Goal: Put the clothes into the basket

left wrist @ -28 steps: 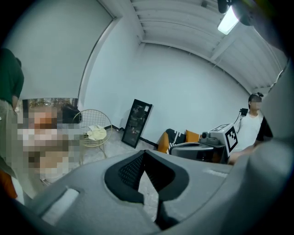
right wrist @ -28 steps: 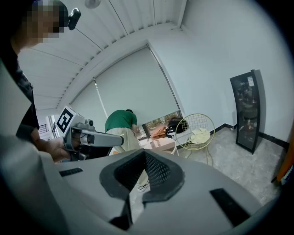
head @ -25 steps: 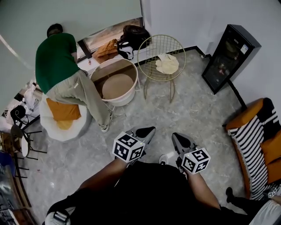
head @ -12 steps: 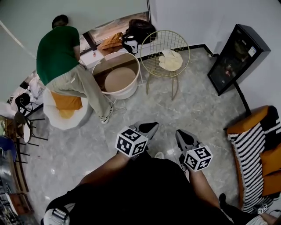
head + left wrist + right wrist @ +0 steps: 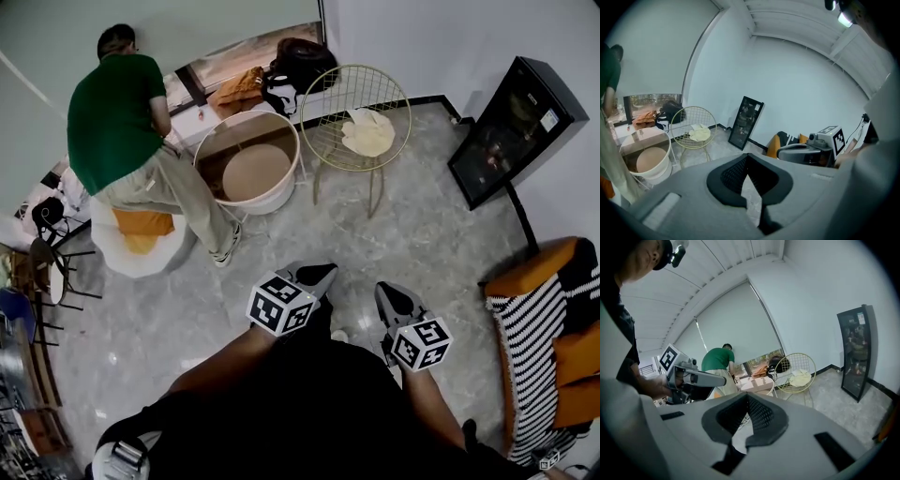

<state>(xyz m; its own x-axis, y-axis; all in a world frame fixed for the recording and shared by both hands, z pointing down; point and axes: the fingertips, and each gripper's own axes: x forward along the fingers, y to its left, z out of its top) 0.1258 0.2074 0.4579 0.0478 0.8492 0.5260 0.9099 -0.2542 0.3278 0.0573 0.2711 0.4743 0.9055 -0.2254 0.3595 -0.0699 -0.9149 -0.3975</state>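
Observation:
A pale yellow garment (image 5: 368, 133) lies on the seat of a gold wire chair (image 5: 330, 150) at the far side of the room; it also shows in the left gripper view (image 5: 700, 132) and the right gripper view (image 5: 801, 378). The round white basket (image 5: 281, 184) stands just left of the chair, and nothing shows inside but its tan bottom. My left gripper (image 5: 320, 274) and right gripper (image 5: 388, 292) hang side by side over the grey floor, well short of chair and basket. Both are shut, tips touching, with nothing held.
A person in a green shirt (image 5: 111, 117) bends beside the basket's left. A white pouf with an orange cushion (image 5: 141, 231) sits behind their legs. An orange cloth (image 5: 242, 88) and black bag (image 5: 302, 60) lie by the window. A black cabinet (image 5: 518, 127) and striped sofa (image 5: 539, 323) stand right.
Chair, basket and cabinet have slid slightly up and right in the head view. The person in green has shifted left. Both grippers keep shut and side by side.

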